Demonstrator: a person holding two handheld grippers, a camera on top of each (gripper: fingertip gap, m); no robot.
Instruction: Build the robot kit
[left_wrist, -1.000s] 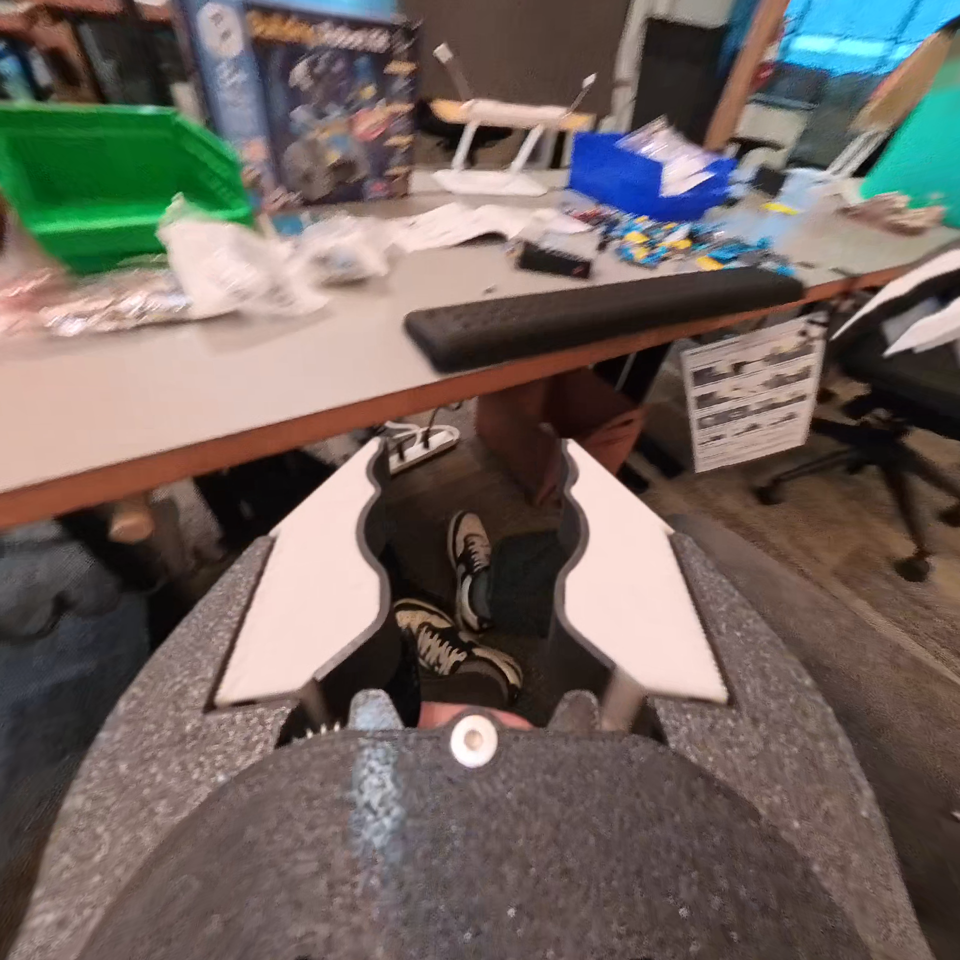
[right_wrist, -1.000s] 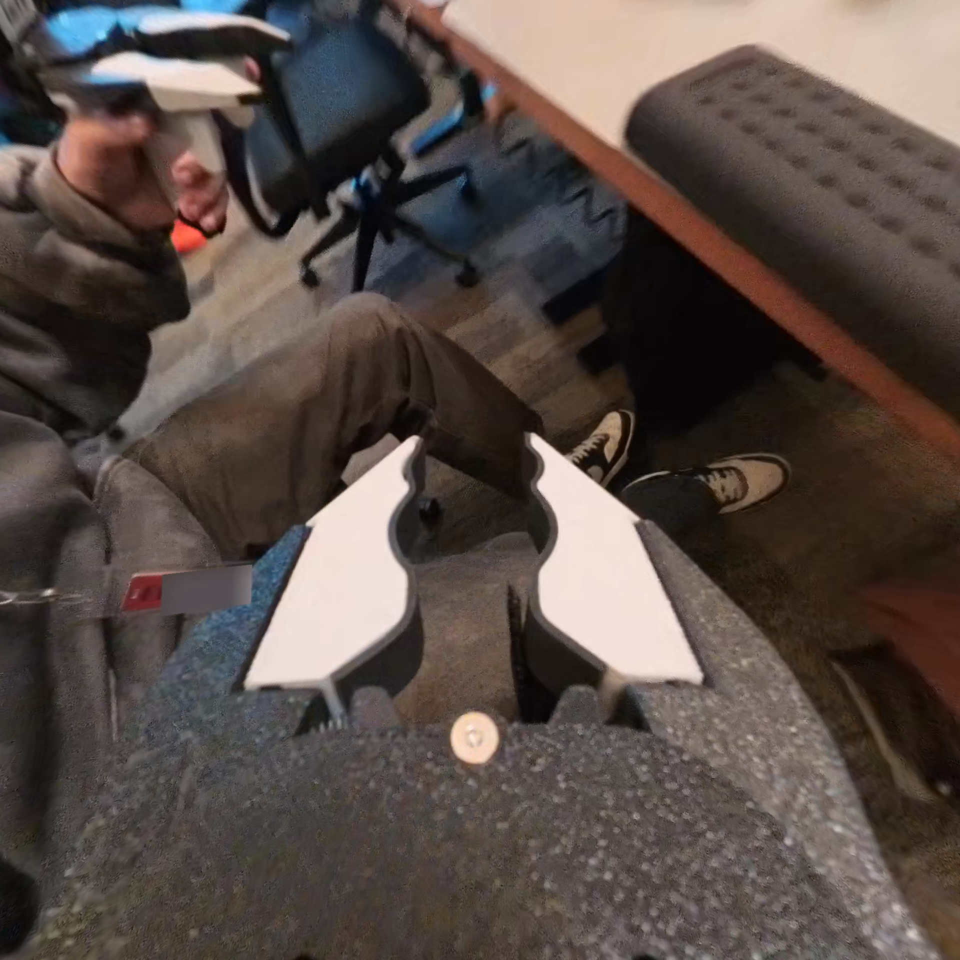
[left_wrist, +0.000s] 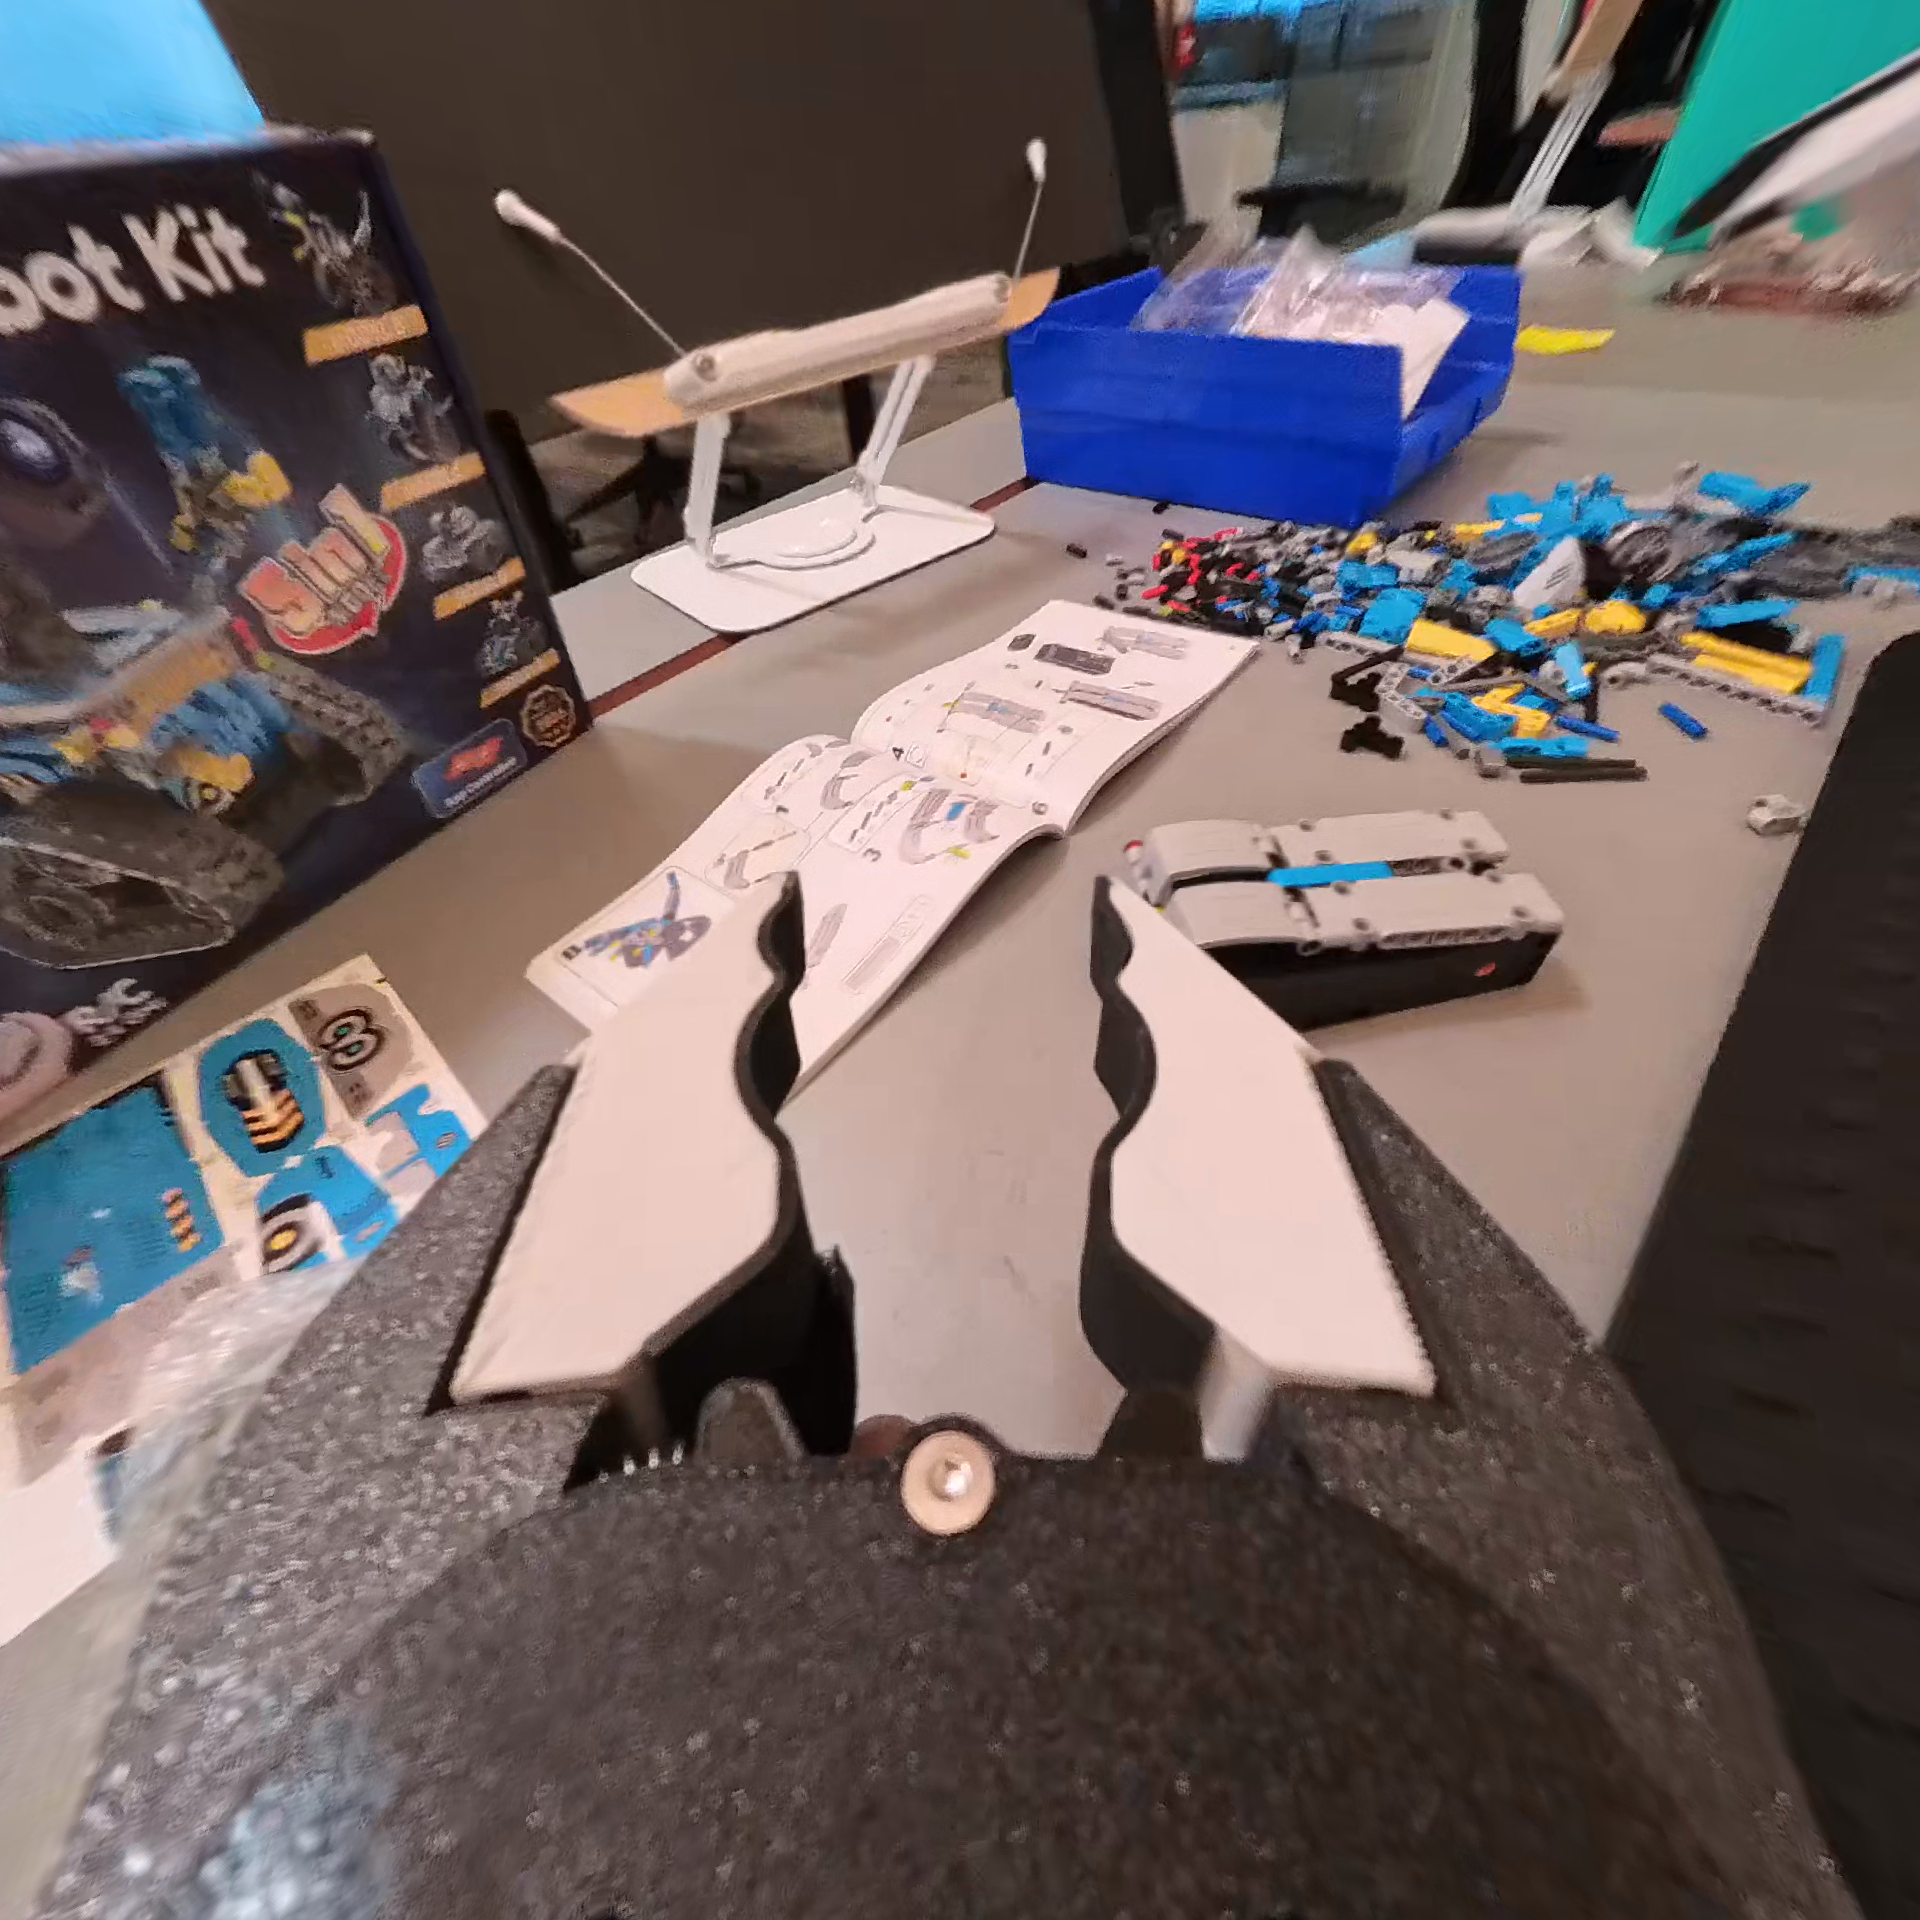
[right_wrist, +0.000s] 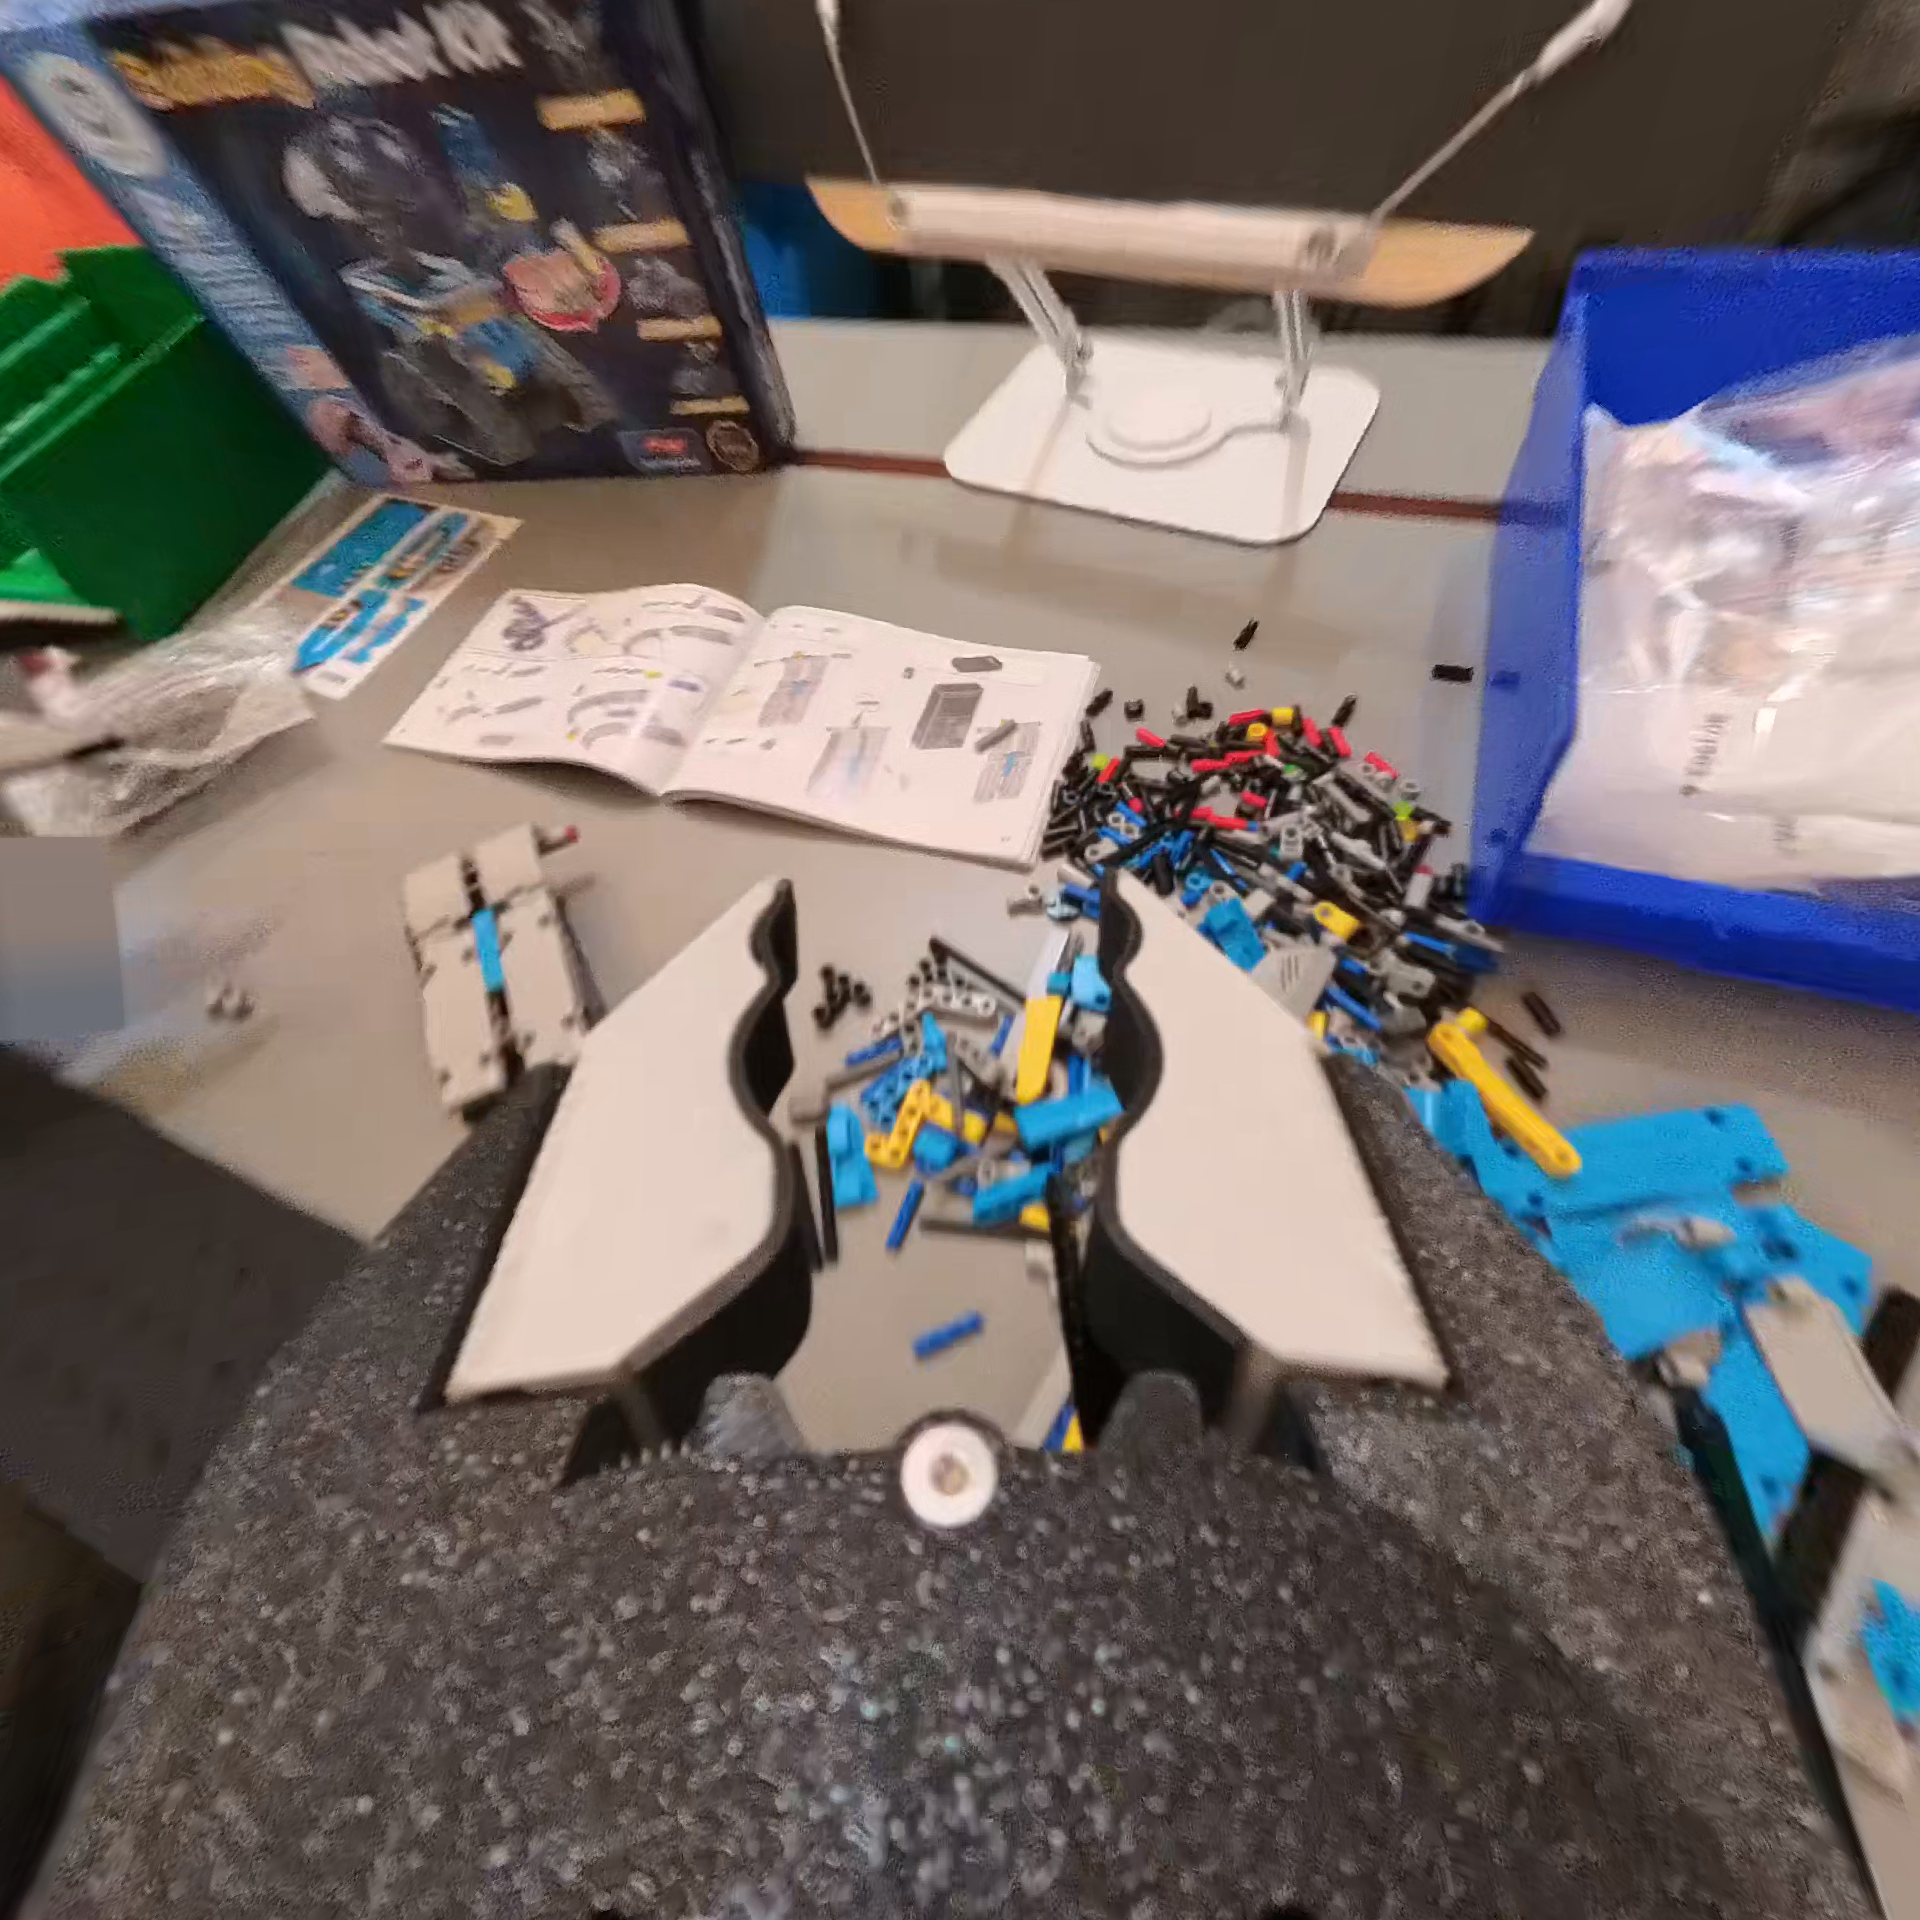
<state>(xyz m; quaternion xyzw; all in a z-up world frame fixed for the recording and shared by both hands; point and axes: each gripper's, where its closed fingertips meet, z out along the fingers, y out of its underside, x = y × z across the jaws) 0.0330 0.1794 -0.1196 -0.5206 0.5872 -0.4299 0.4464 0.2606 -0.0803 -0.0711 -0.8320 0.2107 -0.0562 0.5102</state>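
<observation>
My left gripper (left_wrist: 945, 899) is open and empty above the grey table (left_wrist: 987, 1164), with an open instruction booklet (left_wrist: 935, 790) just ahead of its left finger and a grey and black block assembly (left_wrist: 1351, 914) ahead to the right. My right gripper (right_wrist: 945, 904) is open and empty, low over a pile of small blue, yellow, black and red building pieces (right_wrist: 1226, 831). Loose pieces of the pile show between its fingers. The block assembly (right_wrist: 488, 966) lies to its left and the booklet (right_wrist: 748, 707) lies beyond.
A kit box (left_wrist: 239, 540) stands at the back left, with a sticker sheet (left_wrist: 208, 1164) before it. A white stand (left_wrist: 831, 520) and a blue bin of bags (left_wrist: 1257, 405) are at the back. A green bin (right_wrist: 125, 436), plastic wrap (right_wrist: 156, 717) and a black wrist rest (left_wrist: 1829, 1143) border the table. There is about 35 centimetres between the tips of the two grippers.
Both grippers have risen from below the table edge, where they looked at legs and floor, to above the tabletop. Both jaws stand wider open than before.
</observation>
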